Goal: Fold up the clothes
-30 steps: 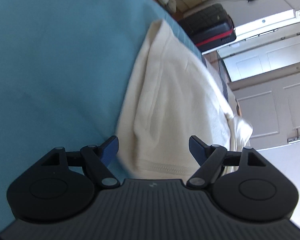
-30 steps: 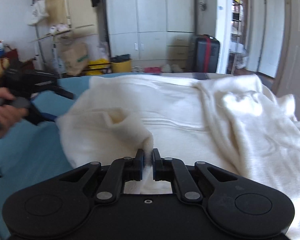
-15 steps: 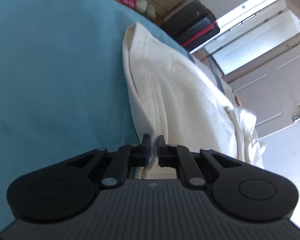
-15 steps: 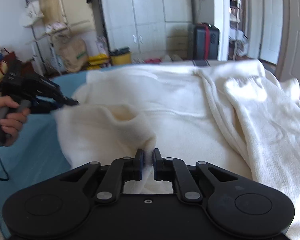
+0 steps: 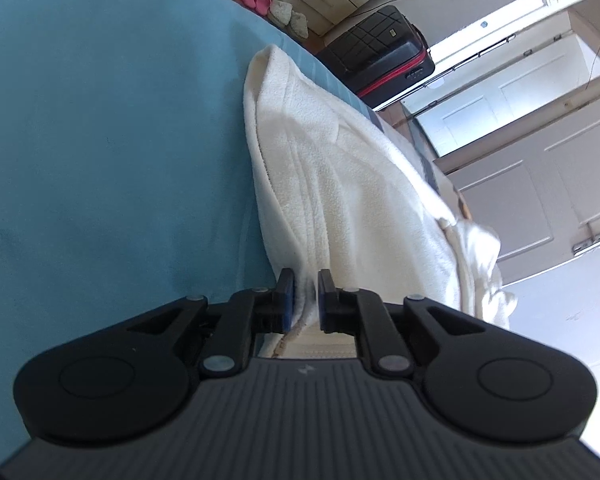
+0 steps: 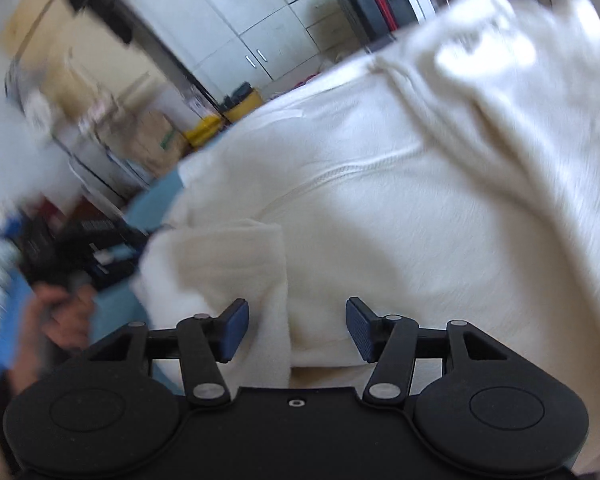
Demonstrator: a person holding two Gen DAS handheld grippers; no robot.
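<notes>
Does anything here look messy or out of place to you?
Nothing is spilled or damaged. The cream fleece garment lies rumpled on the blue bedcover, its near corner flopped back over itself and one side bunched in loose folds, fair enough for folding still under way.
</notes>
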